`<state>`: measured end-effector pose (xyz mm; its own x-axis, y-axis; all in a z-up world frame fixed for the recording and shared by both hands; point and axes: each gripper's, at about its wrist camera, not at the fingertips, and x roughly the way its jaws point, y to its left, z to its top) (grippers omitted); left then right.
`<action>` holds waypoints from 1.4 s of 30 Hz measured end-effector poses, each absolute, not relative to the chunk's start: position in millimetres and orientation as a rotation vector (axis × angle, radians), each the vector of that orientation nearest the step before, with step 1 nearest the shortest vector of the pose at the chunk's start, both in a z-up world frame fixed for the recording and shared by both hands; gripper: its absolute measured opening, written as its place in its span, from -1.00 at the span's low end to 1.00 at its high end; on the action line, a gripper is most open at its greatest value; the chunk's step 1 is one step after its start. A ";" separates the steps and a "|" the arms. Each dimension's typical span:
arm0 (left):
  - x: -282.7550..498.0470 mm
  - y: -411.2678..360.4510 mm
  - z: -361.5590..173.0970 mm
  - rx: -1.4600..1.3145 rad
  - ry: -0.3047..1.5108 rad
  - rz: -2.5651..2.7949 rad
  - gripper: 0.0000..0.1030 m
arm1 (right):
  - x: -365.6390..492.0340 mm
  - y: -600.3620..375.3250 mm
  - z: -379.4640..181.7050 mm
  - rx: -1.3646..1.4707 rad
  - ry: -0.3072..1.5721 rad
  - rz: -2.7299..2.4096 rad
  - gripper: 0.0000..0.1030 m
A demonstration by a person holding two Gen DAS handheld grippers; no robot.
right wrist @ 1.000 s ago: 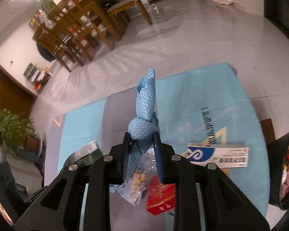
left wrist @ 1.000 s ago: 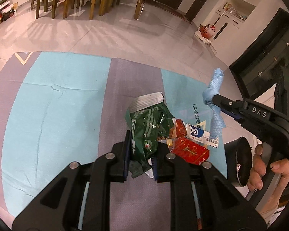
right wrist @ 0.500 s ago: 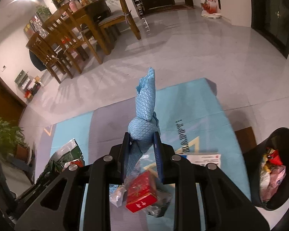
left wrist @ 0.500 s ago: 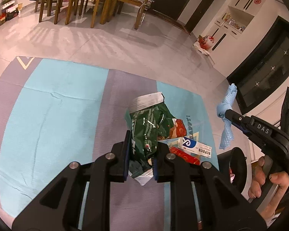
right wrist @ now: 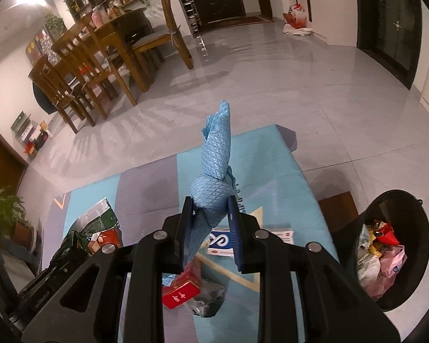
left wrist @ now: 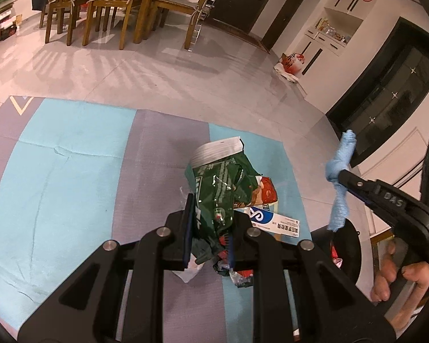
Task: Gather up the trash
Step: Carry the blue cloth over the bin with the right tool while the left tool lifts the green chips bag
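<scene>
Both hands are loaded, and the step in hand looks like carrying trash to the black bin (right wrist: 391, 245), which stands on the floor off the right edge of the striped mat (left wrist: 71, 177) and already holds wrappers. The right gripper (right wrist: 210, 211) is clamped on a knotted blue cloth (right wrist: 214, 165), its pads pressing the knot. The left gripper (left wrist: 210, 223) is pinched tight on a crumpled green snack bag (left wrist: 217, 188), lifted clear of the mat. To finish well, the right hand would do best to bring the knot squarely over the bin's mouth before letting go, since the loose tail hanging below the jaws could catch on the rim and drag the cloth out. The left hand should wait its turn so the two tools do not crowd the opening. The cloth's long axis runs roughly along the gripper's pointing line: one end sticks out forward past the fingertips, and the other trails down behind the knot. The green bag likewise extends ahead of its gripper, silver open end foremost. A red box (right wrist: 181, 294), a blue-and-white carton (right wrist: 248, 241) and a clear wrapper remain on the mat for later trips.
</scene>
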<state>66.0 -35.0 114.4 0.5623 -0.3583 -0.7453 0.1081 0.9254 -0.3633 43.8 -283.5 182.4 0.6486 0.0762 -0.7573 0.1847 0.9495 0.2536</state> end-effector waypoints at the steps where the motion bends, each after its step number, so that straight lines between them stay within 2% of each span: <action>1: 66.7 -35.4 113.6 -0.291 0.936 -0.273 -0.63 | 39.9 -285.8 183.6 0.328 0.863 -0.067 -0.51; 16: 69.5 -45.7 114.8 -0.288 0.910 -0.290 -0.63 | 16.7 -339.8 178.1 0.452 0.870 -0.154 -0.51; 30: 63.5 -49.8 120.3 -0.304 0.891 -0.304 -0.63 | -18.5 -362.4 187.1 0.442 0.807 -0.225 -0.51; 42: 37.9 -135.6 140.1 -0.188 0.900 -0.479 -0.63 | -42.6 -410.5 208.4 0.495 0.685 -0.378 -0.51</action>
<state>37.9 -135.6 140.1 0.5247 -0.4752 -0.7063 0.3205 0.8789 -0.3533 -42.6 -410.5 208.4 0.7153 -0.1684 -0.6783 0.4838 0.8197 0.3067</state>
